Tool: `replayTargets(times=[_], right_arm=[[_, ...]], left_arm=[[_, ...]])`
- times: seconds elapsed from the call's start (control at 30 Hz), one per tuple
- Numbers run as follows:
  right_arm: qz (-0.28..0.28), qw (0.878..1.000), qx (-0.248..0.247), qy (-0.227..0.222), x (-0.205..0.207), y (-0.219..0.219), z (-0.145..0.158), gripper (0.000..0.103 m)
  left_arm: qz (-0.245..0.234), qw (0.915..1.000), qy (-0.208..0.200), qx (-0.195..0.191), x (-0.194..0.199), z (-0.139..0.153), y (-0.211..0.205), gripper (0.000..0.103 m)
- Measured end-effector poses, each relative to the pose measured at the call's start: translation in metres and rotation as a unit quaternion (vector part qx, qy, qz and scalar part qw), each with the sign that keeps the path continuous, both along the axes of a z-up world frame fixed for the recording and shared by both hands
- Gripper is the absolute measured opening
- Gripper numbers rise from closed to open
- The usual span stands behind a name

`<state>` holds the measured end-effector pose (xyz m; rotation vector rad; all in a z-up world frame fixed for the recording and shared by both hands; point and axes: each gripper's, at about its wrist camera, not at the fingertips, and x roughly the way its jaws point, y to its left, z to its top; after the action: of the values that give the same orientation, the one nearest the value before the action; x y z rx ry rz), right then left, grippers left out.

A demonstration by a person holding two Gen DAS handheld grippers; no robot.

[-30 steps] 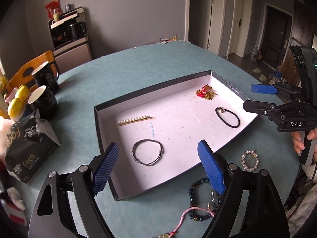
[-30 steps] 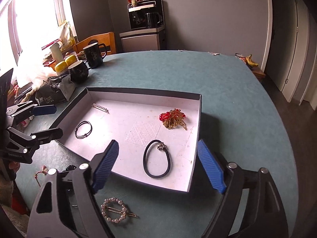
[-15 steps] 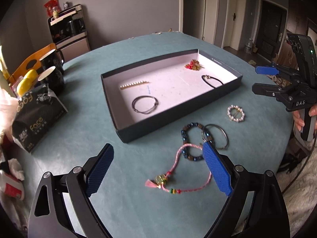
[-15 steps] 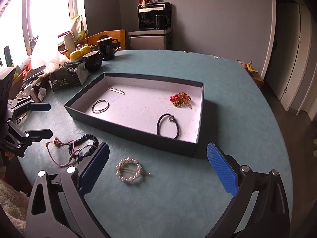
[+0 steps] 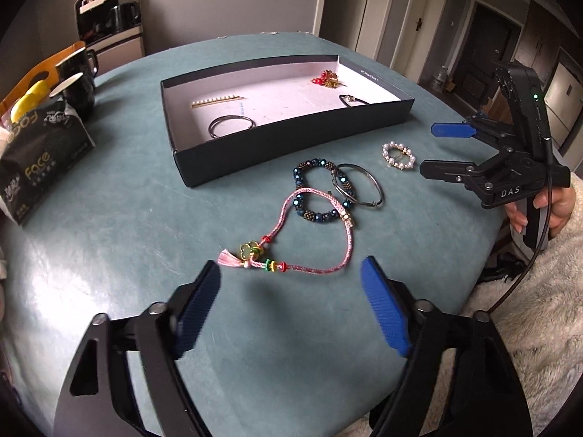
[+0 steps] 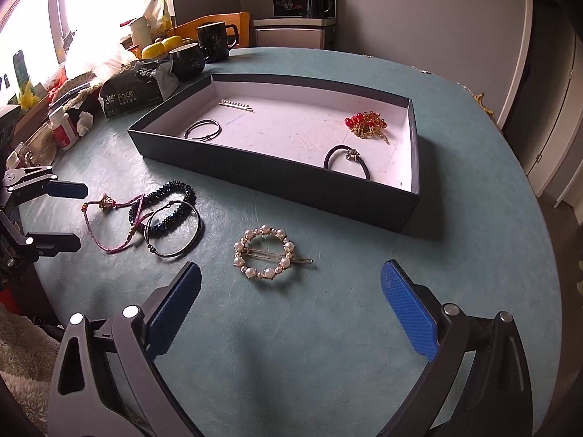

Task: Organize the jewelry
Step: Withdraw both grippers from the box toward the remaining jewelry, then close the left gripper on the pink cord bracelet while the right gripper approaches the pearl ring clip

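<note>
Right wrist view: our right gripper (image 6: 291, 313) hangs spread wide and empty, the pearl ring clip (image 6: 267, 253) on the counter (image 6: 455, 240) just ahead, low centre. We should lower straight over it. Our left gripper (image 5: 291, 309), also agape, faces the pink cord bracelet (image 5: 309, 233), which seemingly overlaps the beaded bracelet (image 5: 320, 191) and bangle (image 5: 359, 184). The box (image 6: 277, 174) wall lies beyond.

A pearl ring hair clip (image 6: 269, 254) lay on the teal table (image 6: 473, 240), just ahead of the right gripper (image 6: 291, 293), whose blue pads (image 6: 408, 315) stood wide apart and held nothing. Behind it, a dark tray (image 6: 277, 178) held a black hair tie (image 6: 348, 162), red-and-gold beads (image 6: 366, 122), a thin bangle (image 6: 202, 130) and a pearl bar clip (image 6: 235, 105).
</note>
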<state>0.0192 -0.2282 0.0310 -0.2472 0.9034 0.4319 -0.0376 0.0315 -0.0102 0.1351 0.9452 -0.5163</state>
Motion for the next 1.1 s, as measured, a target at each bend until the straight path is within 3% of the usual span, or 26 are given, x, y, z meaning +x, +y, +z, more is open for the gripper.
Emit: replayTargets(times=[0.07,0.13,0.3,0.6,0.77,0.9,1.1], right_arm=[[-0.003,1.000,0.001,0.002,0.000,-0.002,-0.001,0.097],[-0.005,1.000,0.001,0.000,0.000,-0.003,0.000,0.097],[0.000,1.000,0.003,-0.004,-0.001,-0.002,0.000,0.097],[0.002,1.000,0.014,0.001,0.003,0.001,-0.004,0.097],[0.012,1.000,0.014,-0.005,0.004,0.006,-0.004,0.080],[0.023,1.000,0.010,0.003,0.006,0.013,-0.009,0.067],[0.035,0.999,-0.001,0.001,0.009,0.020,-0.013,0.050]], left_arm=[[-0.009,0.9997,0.019,-0.013,0.001,-0.002,0.000,0.051],[-0.007,0.9995,0.030,-0.009,0.001,-0.005,0.000,0.050],[0.000,0.9967,0.050,-0.064,0.008,-0.004,0.007,0.050],[0.031,0.9952,0.045,-0.081,0.032,-0.007,0.000,0.049],[0.051,0.9958,0.044,-0.062,0.044,-0.010,-0.002,0.031],[0.067,0.9953,0.043,-0.056,0.050,-0.013,0.003,0.008],[0.066,0.9962,0.034,-0.045,0.047,-0.011,0.007,0.004]])
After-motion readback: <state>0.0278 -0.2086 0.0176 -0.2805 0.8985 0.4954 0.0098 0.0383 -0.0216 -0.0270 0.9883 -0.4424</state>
